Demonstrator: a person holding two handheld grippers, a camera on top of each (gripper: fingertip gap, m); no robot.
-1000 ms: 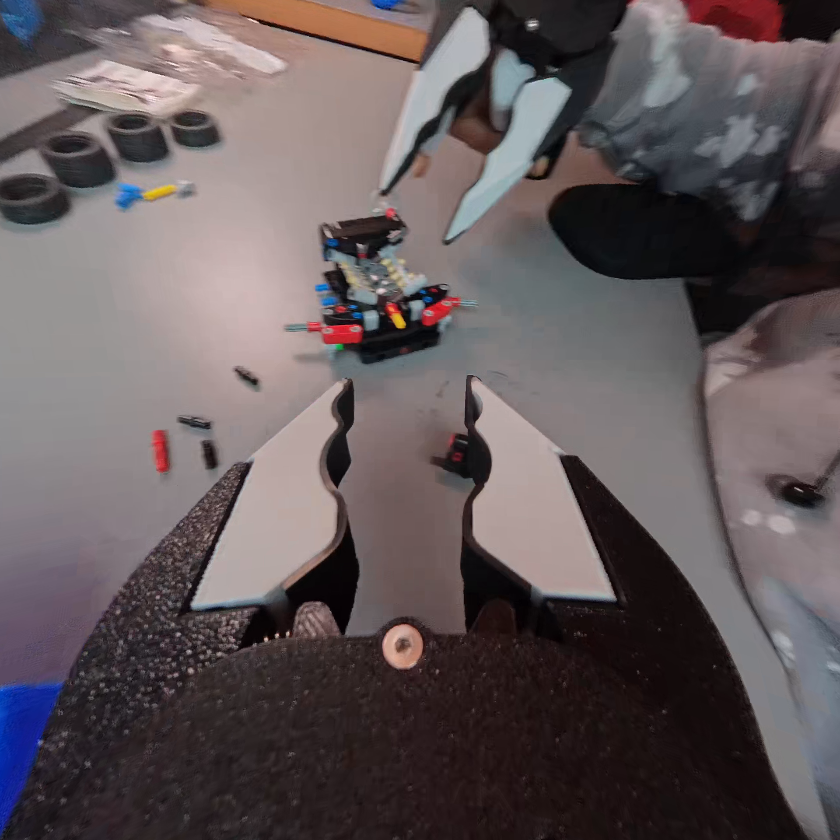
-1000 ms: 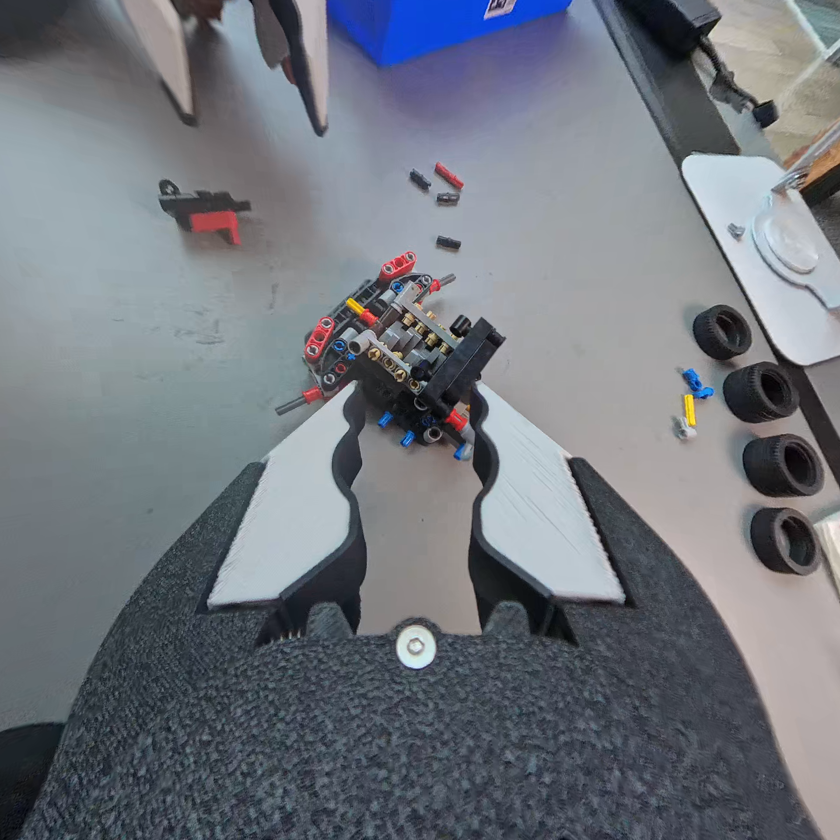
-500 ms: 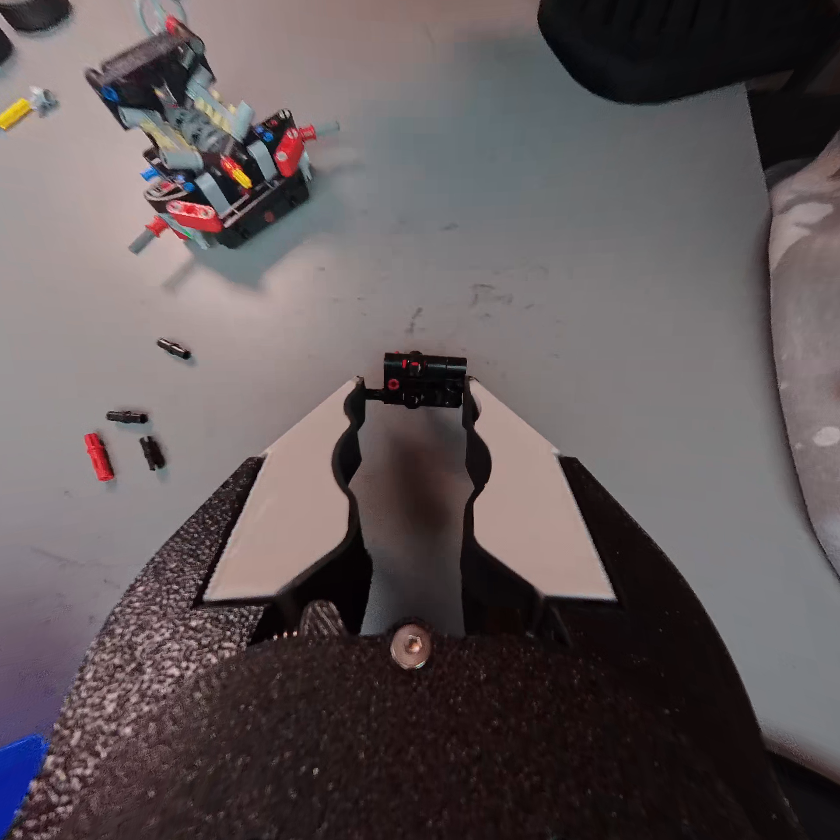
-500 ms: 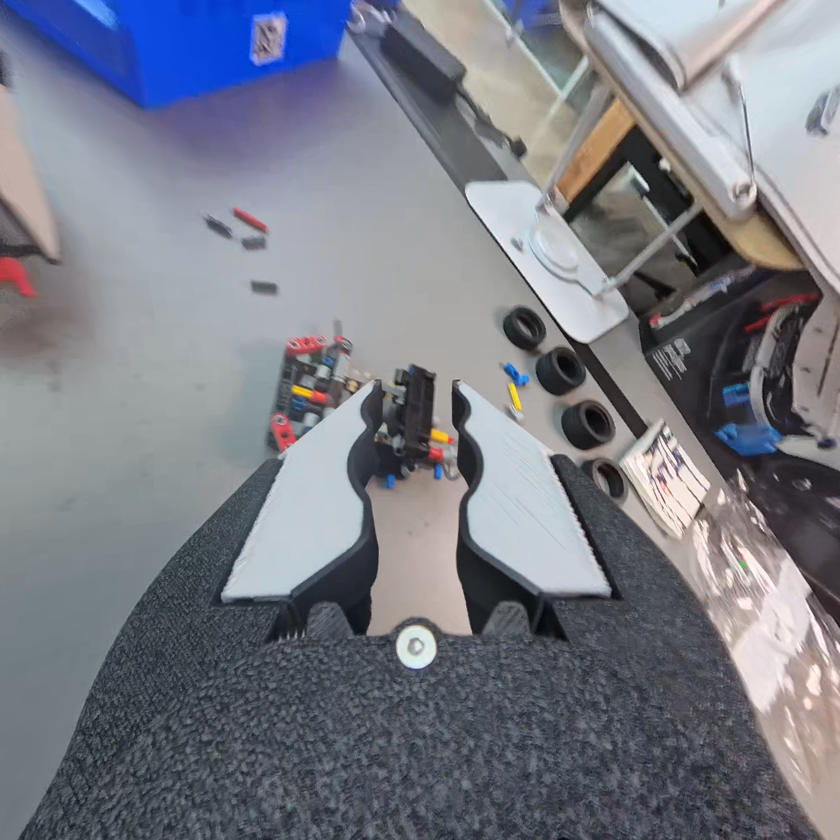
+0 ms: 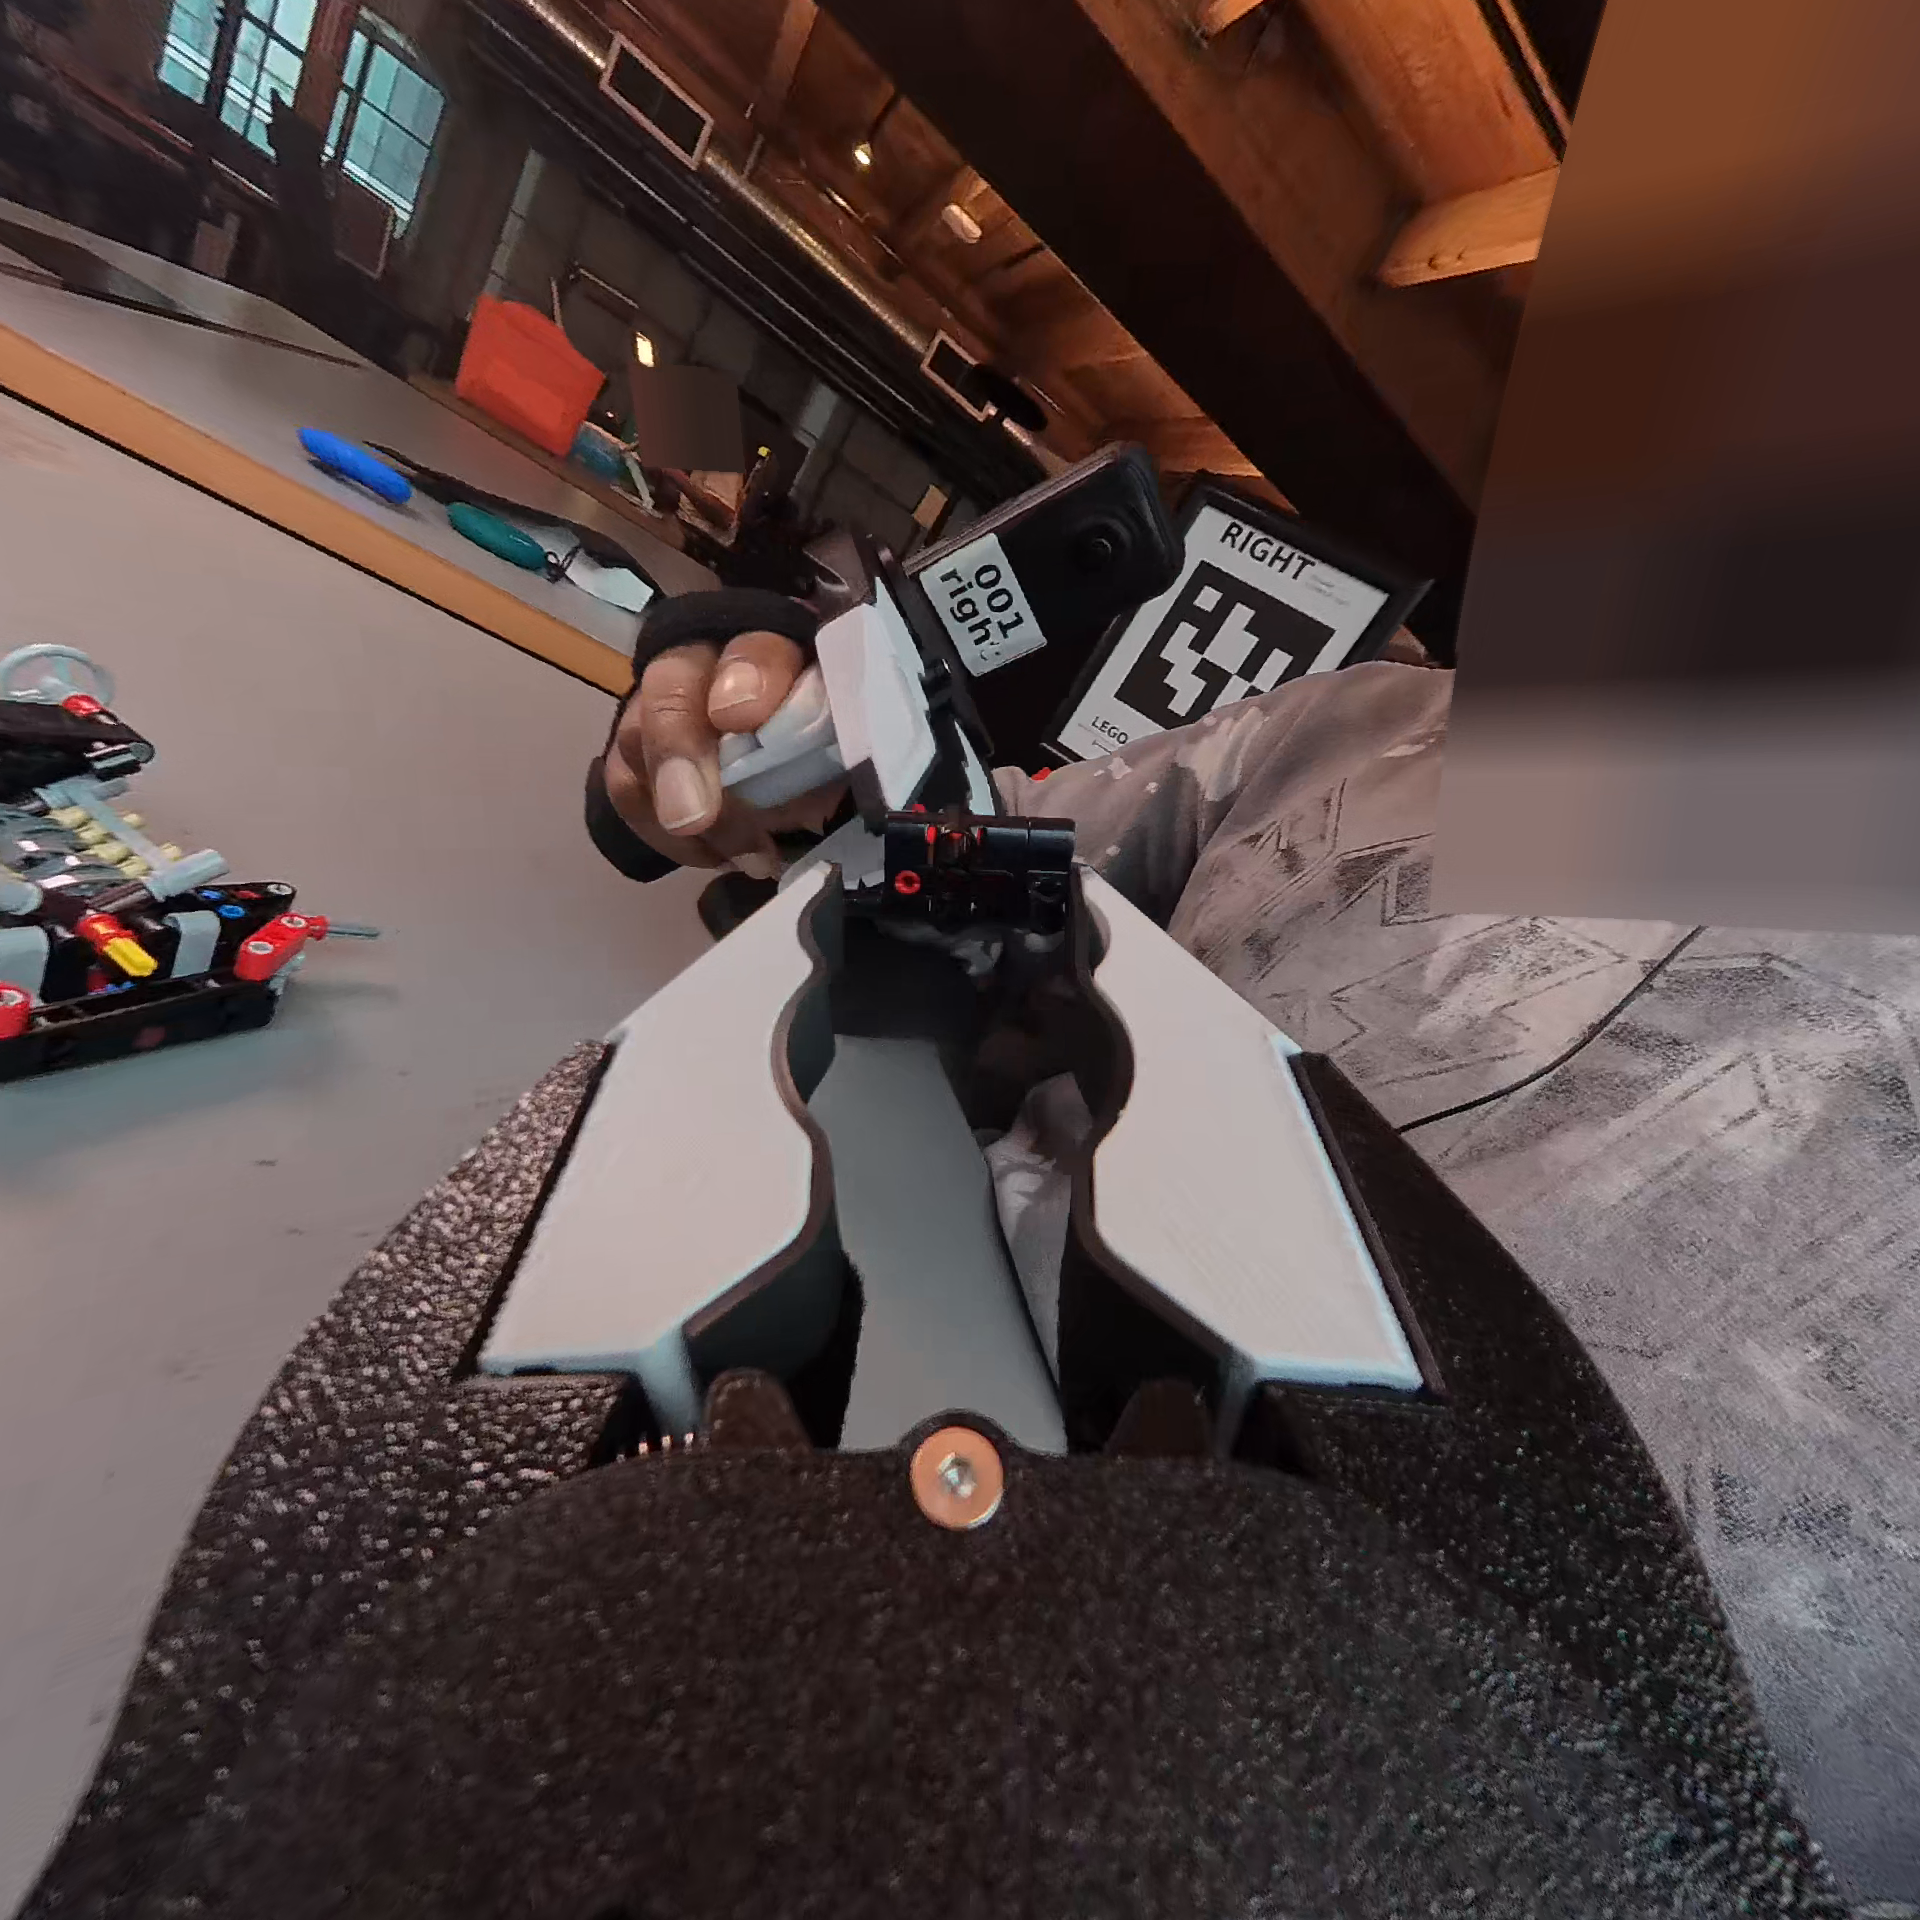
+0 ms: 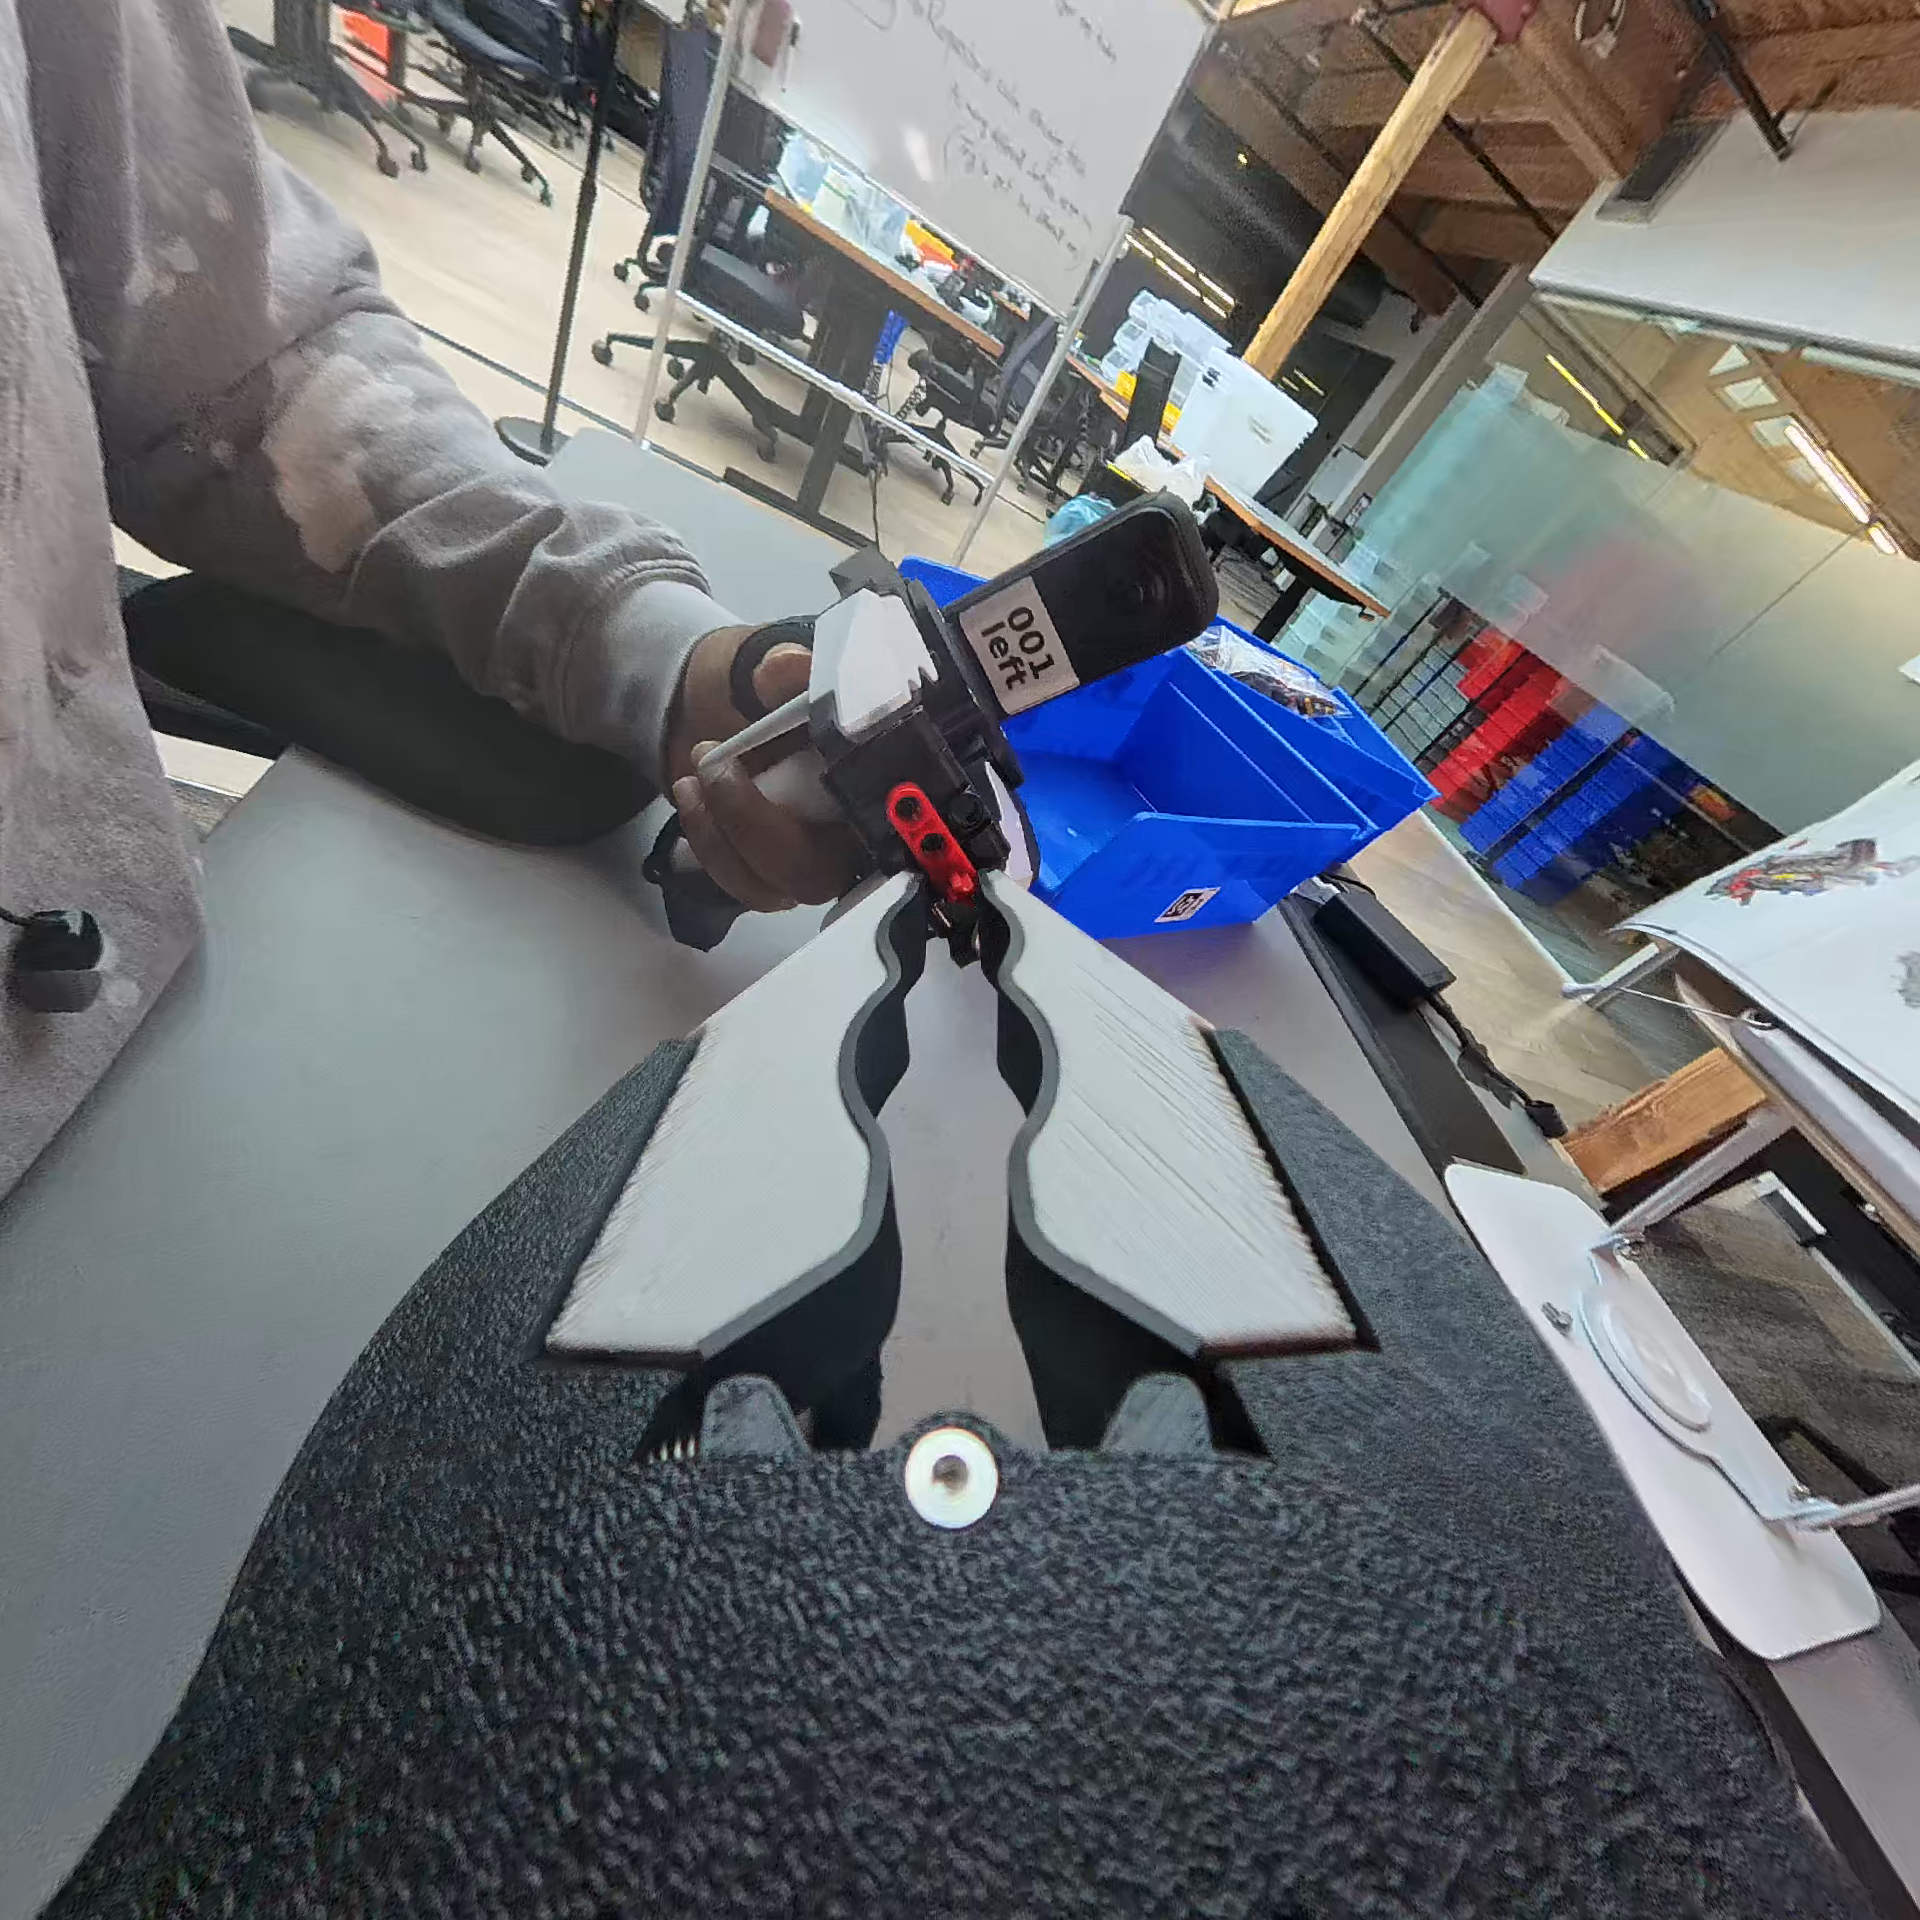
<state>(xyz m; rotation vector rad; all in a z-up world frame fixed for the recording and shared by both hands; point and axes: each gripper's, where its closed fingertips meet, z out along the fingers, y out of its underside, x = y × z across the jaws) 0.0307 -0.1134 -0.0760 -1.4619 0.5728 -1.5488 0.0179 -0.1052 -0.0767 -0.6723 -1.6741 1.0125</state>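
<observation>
Black and red, a small brick sub-assembly [image 5: 971,868] is pinched between the tips of the left gripper [image 5: 961,894], raised above the grey worktop [image 5: 260,1195]. The right gripper [image 6: 951,899] meets it from the opposite side: its fingers [image 6: 1132,1143] are drawn nearly together on the red pin-hole beam [image 6: 928,831] at the near end of the same piece, so both tools grip it at once. In the left wrist view the right gripper [image 5: 904,831] points down onto the piece, a bare hand [image 5: 686,758] wrapped round its handle and a black camera [image 5: 1049,592] mounted on top. In the right wrist view a grey sleeve [image 6: 416,551] leads to the hand [image 6: 748,800] on the left tool. A partly built brick vehicle chassis [image 5: 114,914] sits on the worktop toward its left side, well apart from the grippers. A blue bin [image 6: 1195,800] stands on the worktop behind the left gripper, and a flat white plate [image 6: 1662,1423] lies at the right edge.
</observation>
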